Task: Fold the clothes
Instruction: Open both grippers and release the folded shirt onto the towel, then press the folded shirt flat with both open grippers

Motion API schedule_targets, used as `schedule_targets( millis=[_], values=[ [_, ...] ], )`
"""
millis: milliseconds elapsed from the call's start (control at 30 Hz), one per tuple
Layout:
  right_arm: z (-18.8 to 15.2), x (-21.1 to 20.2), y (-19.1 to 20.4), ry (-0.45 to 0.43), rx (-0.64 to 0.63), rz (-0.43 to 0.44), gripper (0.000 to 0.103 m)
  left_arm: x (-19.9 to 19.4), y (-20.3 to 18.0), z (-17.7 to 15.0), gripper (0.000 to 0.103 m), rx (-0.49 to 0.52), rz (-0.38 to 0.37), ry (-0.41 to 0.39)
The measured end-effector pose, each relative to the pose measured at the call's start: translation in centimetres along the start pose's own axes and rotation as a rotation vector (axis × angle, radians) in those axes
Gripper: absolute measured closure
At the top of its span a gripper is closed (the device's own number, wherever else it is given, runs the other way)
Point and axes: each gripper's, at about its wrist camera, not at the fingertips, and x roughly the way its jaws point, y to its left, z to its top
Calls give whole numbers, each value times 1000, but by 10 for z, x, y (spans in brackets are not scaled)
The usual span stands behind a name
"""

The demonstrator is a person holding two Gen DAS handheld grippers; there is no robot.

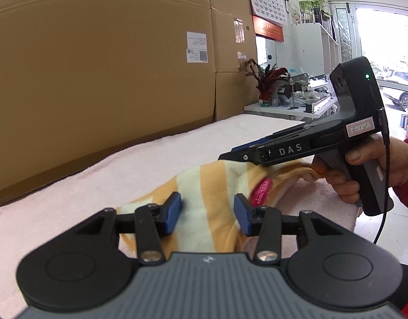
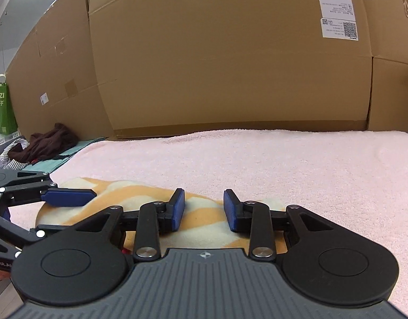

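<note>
An orange-and-cream striped garment [image 1: 204,186] with a pink label [image 1: 262,190] lies bunched on the pale pink towel [image 1: 124,164]. My left gripper [image 1: 208,211] is open just above it, jaws apart, nothing between them. My right gripper [image 2: 204,210] is open over the same garment [image 2: 201,212]; in the left wrist view it [image 1: 232,156] reaches in from the right over the garment's far edge. The left gripper's blue fingers [image 2: 68,196] show at the left of the right wrist view.
Large cardboard boxes [image 2: 230,66] stand along the back of the towel [image 2: 310,164]. A heap of dark and striped clothes [image 2: 47,143] lies at far left. A potted plant [image 1: 267,85] and a white side table [image 1: 289,109] stand beyond the towel's far end.
</note>
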Motion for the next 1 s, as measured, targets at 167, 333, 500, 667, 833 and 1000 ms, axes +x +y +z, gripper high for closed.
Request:
schedule_targets(
  millis=[167,333,500,667,833,1000],
  values=[
    [2,-12,-29,-29,176,102,70,-26,14,13,43,-159,-85,-118],
    [-2,-14,-38,-31,267,159,70,-6,18,35,42,-229,72,-130],
    [-5,-17,-30,-50,227,137,70,33,12,16,38,-214,235,30],
    [-10,-21,-40,-86,290,110,70,30,1,13,33,-130,298,16],
    [-17,-41,-55,-166,463,-52,65,26,1,12,29,-138,316,4],
    [0,-53,-7,-282,274,-53,19,25,-6,11,28,-99,345,-3]
  ],
)
